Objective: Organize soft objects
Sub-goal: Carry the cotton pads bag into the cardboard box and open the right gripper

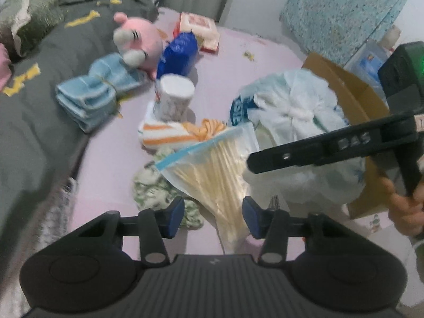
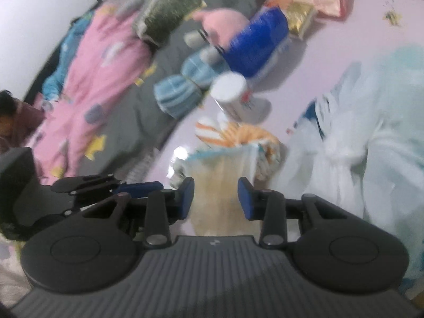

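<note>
On a pink bed sheet (image 1: pixel 111 159) lie soft things: a pink plush toy (image 1: pixel 140 42), a folded blue towel (image 1: pixel 92 92), an orange-striped cloth (image 1: pixel 180 132) and a green patterned cloth (image 1: pixel 156 190). A clear zip bag of pale sticks (image 1: pixel 214 169) lies in front of my left gripper (image 1: pixel 213 217), which is open and empty, its pads on either side of the bag's near end. My right gripper (image 2: pixel 215 198) is open and empty over the same zip bag (image 2: pixel 225 180). It shows in the left wrist view as a black arm (image 1: pixel 318 148) at the right.
A cardboard box (image 1: pixel 352 98) at the right holds a white plastic bag (image 1: pixel 294 103). A white cylinder tub (image 1: pixel 176 92), a blue packet (image 1: pixel 180 53) and a red-white pack (image 1: pixel 198 29) stand on the sheet. A grey duvet (image 1: pixel 34 100) covers the left side.
</note>
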Motion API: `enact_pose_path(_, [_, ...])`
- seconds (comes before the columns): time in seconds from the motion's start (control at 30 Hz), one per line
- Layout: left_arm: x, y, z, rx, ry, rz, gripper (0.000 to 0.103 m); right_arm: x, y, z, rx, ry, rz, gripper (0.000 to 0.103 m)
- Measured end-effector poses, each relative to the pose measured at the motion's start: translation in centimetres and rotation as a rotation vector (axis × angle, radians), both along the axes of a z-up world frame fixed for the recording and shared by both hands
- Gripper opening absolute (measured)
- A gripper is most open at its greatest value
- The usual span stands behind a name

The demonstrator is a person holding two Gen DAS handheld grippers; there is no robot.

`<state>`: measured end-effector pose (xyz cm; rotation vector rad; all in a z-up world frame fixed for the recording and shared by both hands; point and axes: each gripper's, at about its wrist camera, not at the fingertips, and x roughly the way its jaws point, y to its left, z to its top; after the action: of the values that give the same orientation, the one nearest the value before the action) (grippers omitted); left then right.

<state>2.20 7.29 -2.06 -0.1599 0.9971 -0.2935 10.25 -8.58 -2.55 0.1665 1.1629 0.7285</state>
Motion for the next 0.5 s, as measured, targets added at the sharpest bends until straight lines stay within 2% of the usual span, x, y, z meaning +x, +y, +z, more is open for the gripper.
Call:
enact_pose_path(0.13, [0.8,-0.4,-1.8,-0.001,0.038,0.021,0.049,-0.2,0.5,-2.0,-0.079,-0.016,-0.024,0.033])
enact_pose_path(0.27, [1.2,-0.1,-2.5,-0.036,0.054,0.036,0.049,-0.1,0.2,-3.3,-0.037,0.033,-0.04,0.033])
enact_pose_path(0.33, [1.5,0.1,-2.4,-0.05,0.054,0.042,0.04,0.1,0.1,-3.6,-0.01,0.056,-0.048,0.034])
enact_pose_path(0.5, [1.1,0.0,-1.9,-0.049,0.039,0.052,0.032,0.4,0.1,-4.0,0.033,0.084,-0.067,0.034])
